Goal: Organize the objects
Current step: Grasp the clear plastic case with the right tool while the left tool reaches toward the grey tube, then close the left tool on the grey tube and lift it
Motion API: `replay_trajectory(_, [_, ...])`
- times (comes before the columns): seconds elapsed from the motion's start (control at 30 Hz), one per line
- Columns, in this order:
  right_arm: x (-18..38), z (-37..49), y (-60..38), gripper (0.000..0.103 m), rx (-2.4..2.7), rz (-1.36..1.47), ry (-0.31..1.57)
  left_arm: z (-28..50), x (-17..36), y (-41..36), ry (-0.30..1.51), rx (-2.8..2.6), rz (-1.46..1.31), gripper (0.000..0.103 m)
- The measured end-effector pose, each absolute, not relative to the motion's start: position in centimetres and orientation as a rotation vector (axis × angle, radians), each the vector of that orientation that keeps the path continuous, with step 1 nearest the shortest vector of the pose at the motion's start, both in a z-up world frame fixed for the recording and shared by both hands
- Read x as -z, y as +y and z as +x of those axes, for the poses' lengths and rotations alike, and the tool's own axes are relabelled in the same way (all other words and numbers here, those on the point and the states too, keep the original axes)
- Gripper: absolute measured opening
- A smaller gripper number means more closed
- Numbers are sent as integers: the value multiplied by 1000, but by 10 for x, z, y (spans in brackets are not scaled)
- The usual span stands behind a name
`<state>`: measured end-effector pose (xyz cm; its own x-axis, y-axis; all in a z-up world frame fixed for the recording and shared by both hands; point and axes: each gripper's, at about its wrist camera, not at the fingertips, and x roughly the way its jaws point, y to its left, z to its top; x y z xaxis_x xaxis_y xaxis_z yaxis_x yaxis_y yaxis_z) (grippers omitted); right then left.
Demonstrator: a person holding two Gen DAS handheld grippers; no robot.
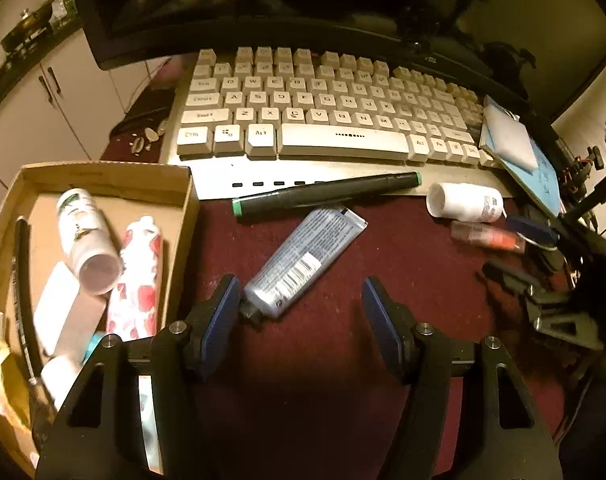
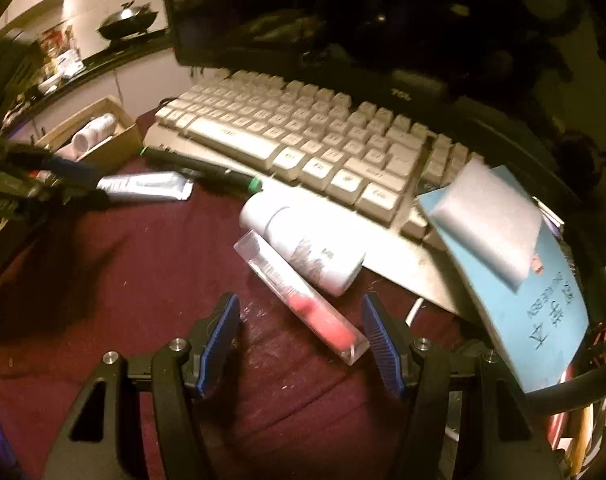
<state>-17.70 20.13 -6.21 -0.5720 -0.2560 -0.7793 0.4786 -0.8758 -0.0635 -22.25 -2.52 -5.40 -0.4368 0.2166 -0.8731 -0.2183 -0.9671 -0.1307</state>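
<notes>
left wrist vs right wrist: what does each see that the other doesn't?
Left wrist only: the cardboard box's full contents, including the red-patterned bottle.
Right wrist only: the wok on the back counter.
Both: keyboard, black marker, silver tube, white bottle and clear pink-filled tube. Left gripper and right gripper are open.

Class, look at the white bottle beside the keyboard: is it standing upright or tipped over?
Tipped over: the white bottle lies on its side on the maroon cloth, against the keyboard.
</notes>
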Motion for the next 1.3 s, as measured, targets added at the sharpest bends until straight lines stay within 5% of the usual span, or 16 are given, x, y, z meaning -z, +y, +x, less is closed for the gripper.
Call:
replay_trajectory(0.13, [68,-177,199,62,2416,1166,359,-232,63,-20,35,-2450,-1535,64])
replay_trajectory(0.3, [68,-174,195,41,2399,1182,356,-237,69,-12,94,-2451,-1536,64])
replay_trajectory(0.77, [71,-163,180,38,2374,1239,295,-234,73,3,198,-2418,-1556,64])
replay_trajectory(0.93, [71,-163,183,30,2405,1271,254,-224,70,4,237,-2462,-1524,29])
replay_trajectory(1.3, [69,-131,180,28,2378,1299,172,-157,68,-10,173,-2427,-1544,28])
